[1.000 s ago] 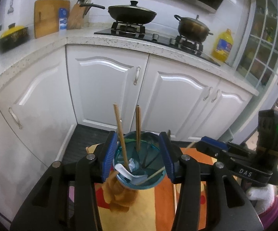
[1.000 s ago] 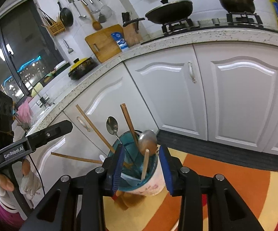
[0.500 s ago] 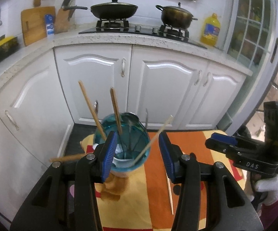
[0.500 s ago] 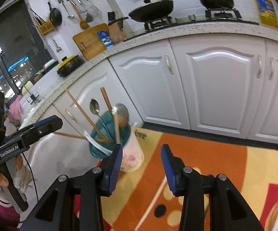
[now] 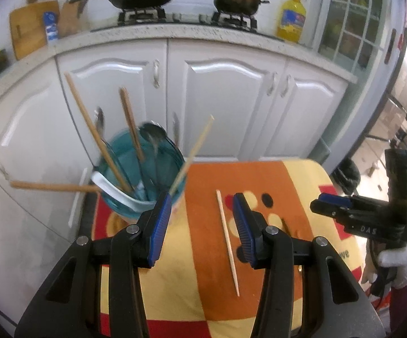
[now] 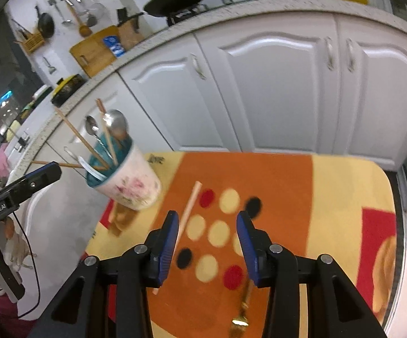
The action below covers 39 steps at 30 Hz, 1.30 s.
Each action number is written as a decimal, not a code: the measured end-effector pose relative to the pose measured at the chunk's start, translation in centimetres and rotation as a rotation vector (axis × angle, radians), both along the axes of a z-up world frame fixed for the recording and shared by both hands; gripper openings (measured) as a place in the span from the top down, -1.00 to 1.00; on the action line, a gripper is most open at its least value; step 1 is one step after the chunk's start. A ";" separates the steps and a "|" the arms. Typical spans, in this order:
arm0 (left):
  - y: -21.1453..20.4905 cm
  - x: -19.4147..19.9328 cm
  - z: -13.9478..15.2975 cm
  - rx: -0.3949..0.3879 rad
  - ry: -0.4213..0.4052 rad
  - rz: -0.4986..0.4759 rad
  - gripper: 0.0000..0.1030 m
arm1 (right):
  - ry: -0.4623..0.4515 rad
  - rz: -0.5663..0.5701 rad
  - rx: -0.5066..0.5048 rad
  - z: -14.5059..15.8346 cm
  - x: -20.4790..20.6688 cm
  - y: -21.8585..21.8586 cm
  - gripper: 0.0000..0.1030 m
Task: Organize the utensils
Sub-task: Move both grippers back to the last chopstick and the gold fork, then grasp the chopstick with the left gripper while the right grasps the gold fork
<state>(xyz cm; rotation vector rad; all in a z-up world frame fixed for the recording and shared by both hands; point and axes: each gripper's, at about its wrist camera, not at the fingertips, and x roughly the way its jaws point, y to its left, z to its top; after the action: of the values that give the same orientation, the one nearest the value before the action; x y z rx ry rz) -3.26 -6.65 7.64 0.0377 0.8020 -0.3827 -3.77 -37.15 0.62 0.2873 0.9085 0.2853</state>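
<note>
Chopstick (image 5: 227, 239), pale wooden, lay loose on the orange patterned mat (image 6: 282, 174) beside the teal-lined utensil cup (image 6: 130, 186); both grippers' jaws gaped empty; picking it up seemed next.

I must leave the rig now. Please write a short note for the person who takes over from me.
Left gripper: open, holding nothing, above the mat.
Right gripper: open, holding nothing.
Cup stands at the mat's corner by the cabinets.
Done: chopsticks and spoons already stand in the cup.
Left: one chopstick lies on the mat, and a gold fork lies near the right gripper. Both belong in the cup.
</note>
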 end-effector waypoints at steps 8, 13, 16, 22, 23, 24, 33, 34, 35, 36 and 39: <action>-3.3 0.3 -5.2 0.033 0.123 -0.060 0.14 | 0.103 -0.007 -0.038 -4.7 -0.1 -1.3 0.21; -5.7 1.8 -8.2 0.062 0.186 -0.076 0.14 | 0.142 0.032 -0.103 -6.7 0.9 0.1 0.44; -6.7 3.2 -9.5 0.073 0.212 -0.070 0.14 | 0.157 0.037 -0.128 -7.5 1.4 0.6 0.53; -8.0 5.7 -11.5 0.073 0.253 -0.059 0.14 | 0.186 0.027 -0.166 -8.8 1.9 0.6 0.53; -8.2 6.0 -11.8 0.074 0.259 -0.056 0.14 | 0.188 0.026 -0.170 -8.9 2.0 0.6 0.53; -8.4 6.5 -12.1 0.074 0.267 -0.053 0.14 | 0.190 0.025 -0.173 -8.9 2.0 0.6 0.53; -9.3 9.1 -13.9 0.084 0.300 -0.024 0.14 | 0.205 0.023 -0.196 -9.2 2.3 0.7 0.53; -9.4 9.3 -14.1 0.090 0.298 -0.023 0.14 | 0.205 0.025 -0.197 -9.2 2.3 0.7 0.53; -9.5 9.4 -14.2 0.092 0.298 -0.022 0.14 | 0.206 0.026 -0.197 -9.2 2.3 0.7 0.53; -9.6 9.5 -14.4 0.094 0.300 -0.023 0.14 | 0.208 0.028 -0.197 -9.2 2.4 0.7 0.53; -9.9 9.7 -14.8 0.107 0.303 -0.025 0.14 | 0.211 0.030 -0.194 -9.3 2.5 0.7 0.53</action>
<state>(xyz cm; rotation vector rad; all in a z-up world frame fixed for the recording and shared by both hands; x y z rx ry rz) 6.44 -16.54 -7.16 0.0911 1.1219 -0.3737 -1.27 -36.40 -8.67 0.1251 1.1413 0.1951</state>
